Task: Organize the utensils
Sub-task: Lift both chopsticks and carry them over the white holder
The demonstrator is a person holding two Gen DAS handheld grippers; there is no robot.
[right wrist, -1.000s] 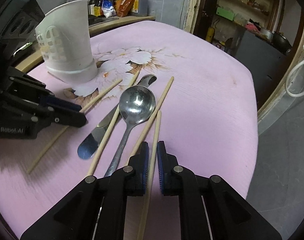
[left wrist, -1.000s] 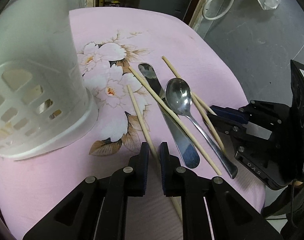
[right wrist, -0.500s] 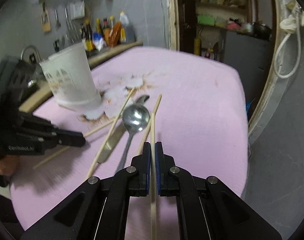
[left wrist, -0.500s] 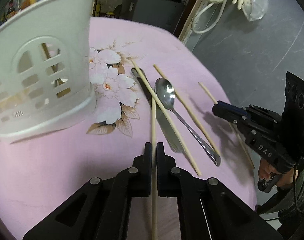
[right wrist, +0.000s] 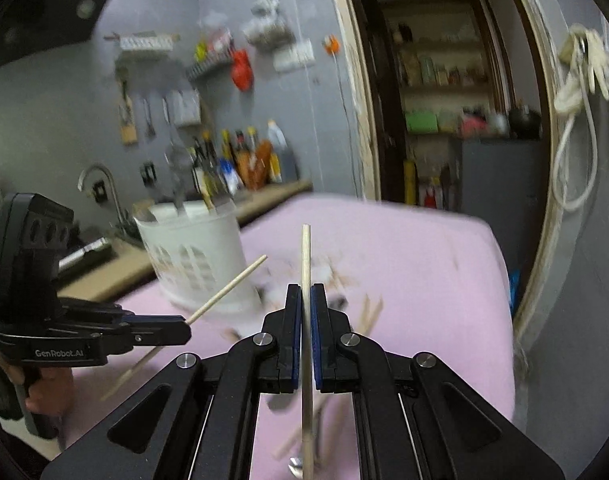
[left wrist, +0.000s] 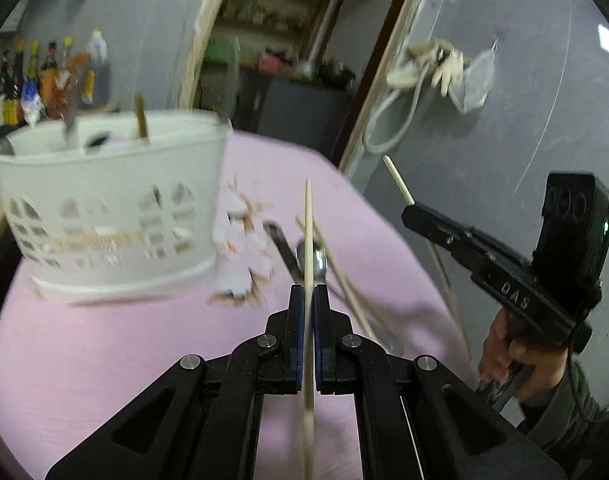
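My left gripper (left wrist: 308,292) is shut on a wooden chopstick (left wrist: 308,220) and holds it lifted above the pink table. My right gripper (right wrist: 306,292) is shut on another chopstick (right wrist: 305,256), also raised. The white perforated utensil holder (left wrist: 112,208) stands to the left with utensils in it; it also shows in the right wrist view (right wrist: 192,252). A spoon (left wrist: 318,260), a knife (left wrist: 280,240) and loose chopsticks (left wrist: 352,296) lie on the table below. The right gripper appears in the left wrist view (left wrist: 408,208), the left gripper in the right wrist view (right wrist: 184,324).
The pink floral tablecloth (left wrist: 104,360) covers the table. A counter with bottles (right wrist: 240,164) and a sink tap (right wrist: 100,184) lies behind the holder. A doorway (right wrist: 444,120) and a grey wall are to the right.
Both grippers have lifted their chopsticks well up off the table and tilted upward. The view is now more level, with motion blur.
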